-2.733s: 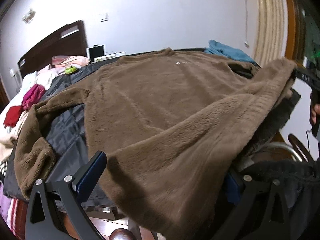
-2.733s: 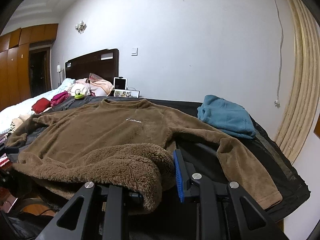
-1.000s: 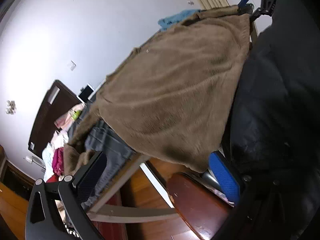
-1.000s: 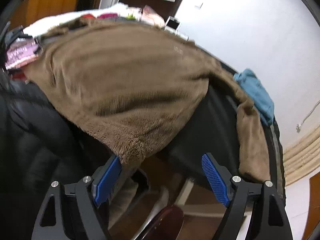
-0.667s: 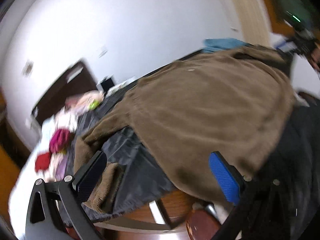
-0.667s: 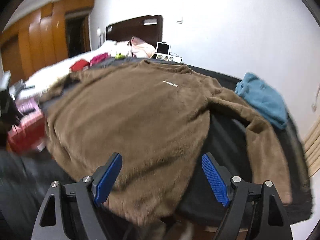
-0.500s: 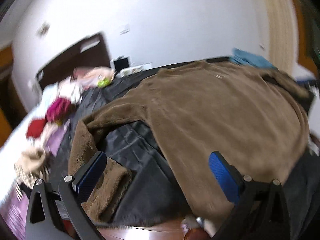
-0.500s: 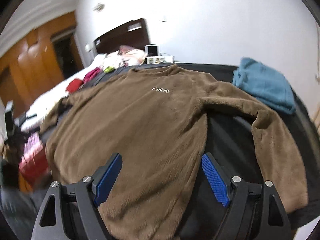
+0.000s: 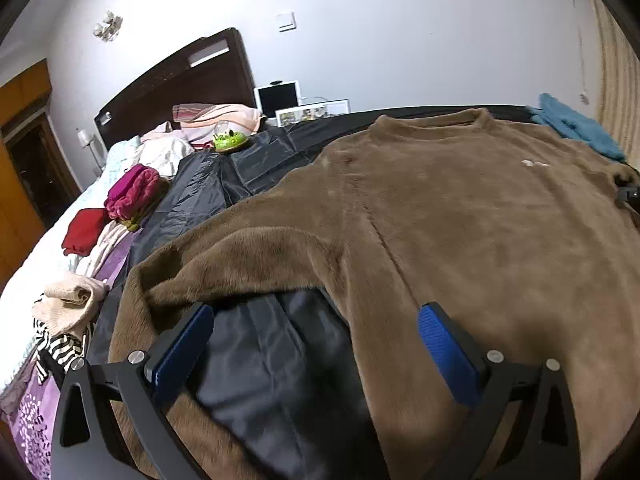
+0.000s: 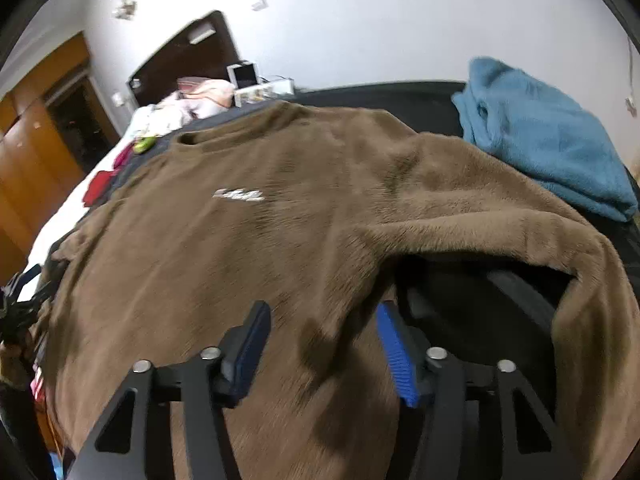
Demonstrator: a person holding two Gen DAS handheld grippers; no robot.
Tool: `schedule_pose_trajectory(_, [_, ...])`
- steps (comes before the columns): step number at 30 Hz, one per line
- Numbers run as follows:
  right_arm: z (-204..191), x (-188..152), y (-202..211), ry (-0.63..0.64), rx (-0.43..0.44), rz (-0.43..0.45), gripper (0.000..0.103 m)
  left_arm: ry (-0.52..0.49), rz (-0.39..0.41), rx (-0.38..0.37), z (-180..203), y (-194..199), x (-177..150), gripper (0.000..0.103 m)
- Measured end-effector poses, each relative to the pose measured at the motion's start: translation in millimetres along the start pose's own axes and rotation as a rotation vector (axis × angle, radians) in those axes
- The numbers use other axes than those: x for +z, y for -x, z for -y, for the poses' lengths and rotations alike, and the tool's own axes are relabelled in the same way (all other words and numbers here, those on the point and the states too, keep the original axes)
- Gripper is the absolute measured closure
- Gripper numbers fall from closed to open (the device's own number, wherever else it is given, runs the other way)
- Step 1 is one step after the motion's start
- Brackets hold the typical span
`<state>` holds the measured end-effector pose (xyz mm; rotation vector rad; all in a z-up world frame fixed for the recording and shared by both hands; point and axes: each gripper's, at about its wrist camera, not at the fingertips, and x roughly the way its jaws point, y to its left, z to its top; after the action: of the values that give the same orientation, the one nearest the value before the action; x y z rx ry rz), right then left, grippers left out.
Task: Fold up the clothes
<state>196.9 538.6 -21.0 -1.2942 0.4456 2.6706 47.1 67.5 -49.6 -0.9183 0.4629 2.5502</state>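
A brown fleece sweater (image 9: pixel 460 216) lies spread front-up on a dark sheet (image 9: pixel 264 364), its white chest logo (image 10: pixel 238 195) showing. My left gripper (image 9: pixel 314 344) is open, low over the sheet and the sweater's side seam just below the armpit of its left sleeve (image 9: pixel 240 256). My right gripper (image 10: pixel 322 348) is also open, its jaws closer together than the left's, hovering over the sweater body beside the armpit of the other sleeve (image 10: pixel 520 232). Neither holds any fabric.
A folded blue fleece (image 10: pixel 552 140) sits at the sheet's far right corner. A bed on the left carries a magenta bundle (image 9: pixel 134 188), a red garment (image 9: pixel 82 232), a cream one (image 9: pixel 68 304) and a green toy (image 9: pixel 230 140). A dark headboard (image 9: pixel 180 80) stands behind.
Both grippers let go of the sweater's hem. The sweater settled flat on the sheet. Both grippers swung up over its sides, and the right jaws have narrowed.
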Motion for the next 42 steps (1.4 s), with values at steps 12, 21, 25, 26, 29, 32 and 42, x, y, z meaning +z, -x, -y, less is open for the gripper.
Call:
schedule_pose_trajectory(12, [15.4, 29.2, -3.0, 0.039, -0.187, 0.106, 0.090, 0.184, -0.156, 0.090, -35.5, -75.8, 21.9, 0.000])
schedule_pose_trajectory(21, [7.0, 35.7, -32.6, 0.162, -0.361, 0.066, 0.090, 0.152, -0.180, 0.149, -38.9, -100.6, 37.6, 0.000])
schedule_pose_trajectory(25, [12.2, 33.3, -29.0, 0.147, -0.312, 0.024, 0.089, 0.155, -0.185, 0.156, -42.8, -105.1, 38.6, 0.000])
schedule_pose_trajectory(26, [13.9, 32.1, -26.9, 0.138, -0.289, 0.017, 0.087, 0.152, -0.185, 0.155, -42.5, -104.3, 38.4, 0.000])
schedule_pose_trajectory(29, [18.6, 29.5, -17.4, 0.081, -0.219, -0.018, 0.068, 0.131, -0.181, 0.163, -37.7, -97.7, 39.4, 0.000])
schedule_pose_trajectory(32, [8.7, 24.8, 6.7, 0.093, -0.197, 0.023, 0.030, 0.097, -0.168, 0.156, -25.6, -91.3, 46.3, 0.000])
schedule_pose_trajectory(42, [-46.1, 56.6, 3.0, 0.201, -0.134, 0.014, 0.030, -0.024, -0.110, 0.070, 31.3, -81.1, 88.4, 0.000])
